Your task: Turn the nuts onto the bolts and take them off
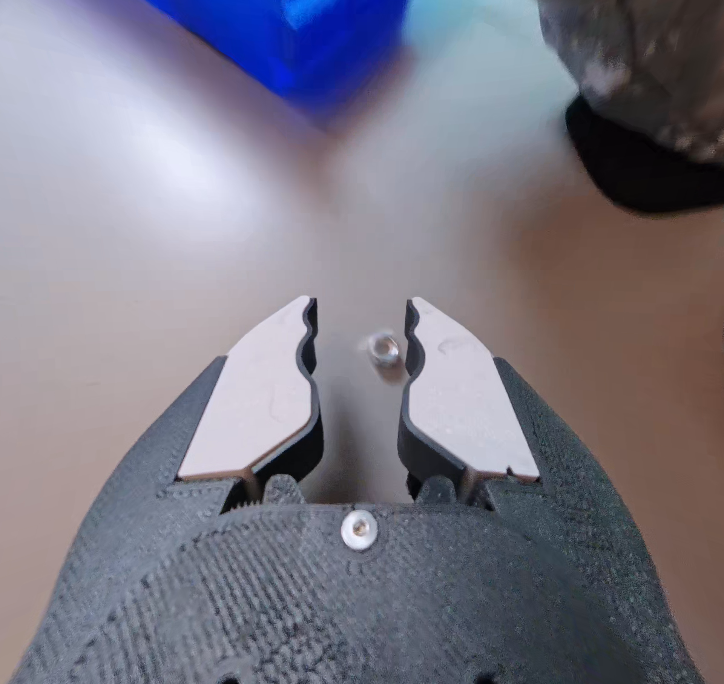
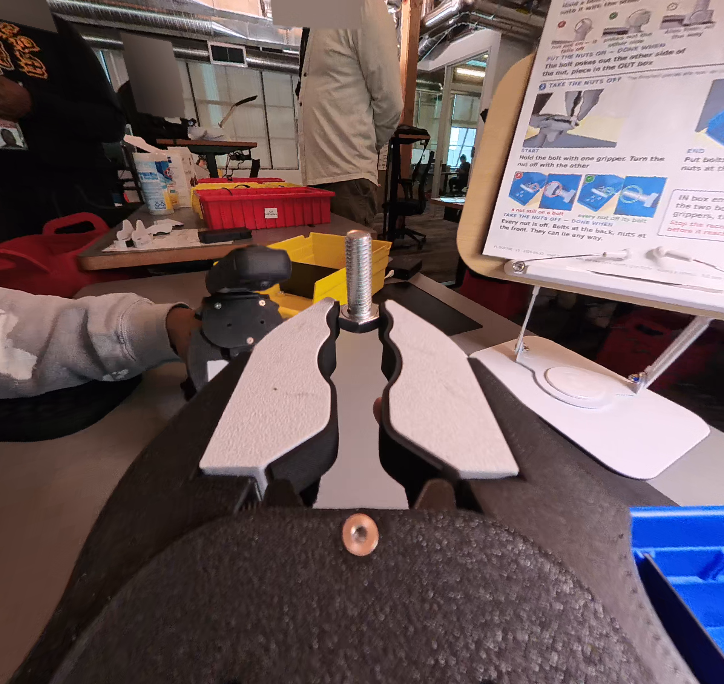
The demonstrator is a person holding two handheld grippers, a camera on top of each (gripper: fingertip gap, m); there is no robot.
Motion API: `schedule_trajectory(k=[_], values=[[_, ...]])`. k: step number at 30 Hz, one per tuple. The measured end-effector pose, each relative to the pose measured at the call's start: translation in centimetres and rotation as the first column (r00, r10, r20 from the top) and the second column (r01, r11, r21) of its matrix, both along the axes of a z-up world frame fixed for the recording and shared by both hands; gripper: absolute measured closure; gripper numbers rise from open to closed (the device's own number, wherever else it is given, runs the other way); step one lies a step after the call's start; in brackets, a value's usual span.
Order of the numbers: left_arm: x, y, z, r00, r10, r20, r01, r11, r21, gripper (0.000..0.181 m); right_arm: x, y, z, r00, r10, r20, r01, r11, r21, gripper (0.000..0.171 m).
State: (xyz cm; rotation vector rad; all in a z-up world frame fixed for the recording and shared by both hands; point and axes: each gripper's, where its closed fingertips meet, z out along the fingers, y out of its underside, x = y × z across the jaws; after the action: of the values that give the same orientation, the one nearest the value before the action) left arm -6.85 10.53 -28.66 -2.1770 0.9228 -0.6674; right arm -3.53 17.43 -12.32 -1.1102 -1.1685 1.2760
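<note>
In the left wrist view my left gripper [image 1: 361, 308] is open, pointing down at the grey table. A small silver nut [image 1: 383, 348] lies on the table between its fingers, close to the right finger, untouched. In the right wrist view my right gripper [image 2: 358, 310] is shut on the head of a silver bolt [image 2: 358, 273], which stands upright with its threaded shaft pointing up and bare. The left gripper's black body [image 2: 239, 312] shows to the left of the bolt, held by a hand in a grey sleeve.
A blue bin [image 1: 282, 30] lies beyond the left gripper and shows at the lower right of the right wrist view [image 2: 681, 571]. A yellow bin [image 2: 337, 269] sits behind the bolt. A white stand [image 2: 587, 402] holds an instruction sheet at right. People stand behind. One gripper's finger ends stand about 20 centimetres off the other's.
</note>
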Motion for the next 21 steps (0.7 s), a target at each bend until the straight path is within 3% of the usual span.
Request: schedule_trajectory(k=[1, 3, 6, 9, 11, 14, 16, 21], values=[[-0.9, 1.7, 1.4, 0.996, 0.075, 0.041, -0.077, 0.996, 0.051, 0.138, 0.3, 0.2, 0.4, 1.0, -0.006, -0.012, 0.006, 1.0, -0.001, 0.153], [-3.9, 6.0, 4.8, 0.943, 0.291, 0.163, -0.317, 0.934, 0.164, 0.138, 0.8, 0.6, 1.2, 0.999, -0.018, -0.038, 0.018, 1.0, -0.006, 0.153], [-10.4, 11.6, 9.5, 0.707, 0.593, 0.385, -0.69, 0.697, 0.194, 0.144, 1.5, 1.0, 2.1, 0.997, -0.024, -0.071, 0.023, 1.0, -0.021, 0.153], [-16.7, 15.1, 12.5, 0.495, 0.723, 0.482, -0.866, 0.454, 0.208, 0.146, 2.1, 1.3, 2.5, 0.996, -0.035, -0.084, 0.033, 0.999, -0.023, 0.153], [-19.5, 16.7, 13.9, 0.448, 0.756, 0.477, -0.894, 0.371, 0.251, 0.148, 2.5, 1.5, 2.8, 0.995, -0.046, -0.09, 0.044, 0.999, -0.017, 0.153], [-21.1, 18.8, 14.4, 0.452, 0.766, 0.457, -0.892, 0.384, 0.239, 0.156, 3.1, 2.1, 3.3, 0.992, -0.057, -0.111, 0.054, 0.998, -0.025, 0.153], [-20.8, 19.4, 14.7, 0.508, 0.734, 0.45, -0.861, 0.441, 0.253, 0.164, 3.4, 2.4, 3.4, 0.991, -0.063, -0.117, 0.06, 0.998, -0.03, 0.153], [-22.1, 19.8, 14.6, 0.532, 0.706, 0.467, -0.845, 0.48, 0.236, 0.165, 3.9, 3.0, 3.6, 0.989, -0.074, -0.13, 0.069, 0.997, -0.042, 0.153]])
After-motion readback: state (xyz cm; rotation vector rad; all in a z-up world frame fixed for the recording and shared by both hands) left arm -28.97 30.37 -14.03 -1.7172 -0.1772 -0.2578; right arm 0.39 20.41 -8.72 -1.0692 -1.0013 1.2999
